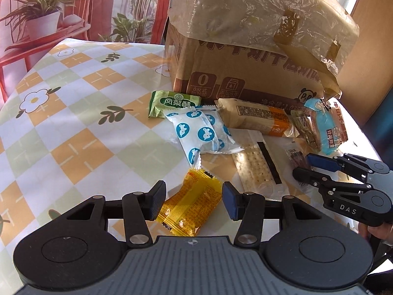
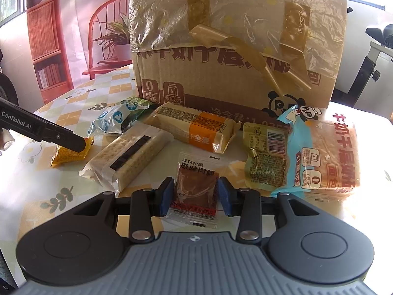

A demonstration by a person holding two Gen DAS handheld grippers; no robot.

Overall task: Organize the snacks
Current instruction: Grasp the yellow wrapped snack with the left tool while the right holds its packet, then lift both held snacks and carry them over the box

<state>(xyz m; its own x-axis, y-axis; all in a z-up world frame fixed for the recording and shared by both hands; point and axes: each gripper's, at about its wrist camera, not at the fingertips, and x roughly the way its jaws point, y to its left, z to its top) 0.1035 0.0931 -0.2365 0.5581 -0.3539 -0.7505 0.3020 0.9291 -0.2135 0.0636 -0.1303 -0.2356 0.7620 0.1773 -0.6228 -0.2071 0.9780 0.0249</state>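
Snack packs lie on the checked tablecloth in front of a taped cardboard box (image 1: 245,56), also in the right wrist view (image 2: 233,49). My left gripper (image 1: 194,202) is open with its pads on either side of a yellow packet (image 1: 191,209), which also shows in the right wrist view (image 2: 70,153). My right gripper (image 2: 195,198) is open, straddling a clear jerky packet (image 2: 195,191); it also shows in the left wrist view (image 1: 304,166). Nearby lie a cracker pack (image 2: 132,157), an orange-and-cream bar (image 2: 196,129), a blue-dotted white pack (image 1: 203,132) and a green pack (image 1: 174,103).
A blue-and-orange bread pack (image 2: 324,152) and a yellowish vacuum pack (image 2: 266,157) lie at the right by the box. The table's edge (image 1: 14,93) curves at the left. A printed backdrop with chairs and plants hangs behind.
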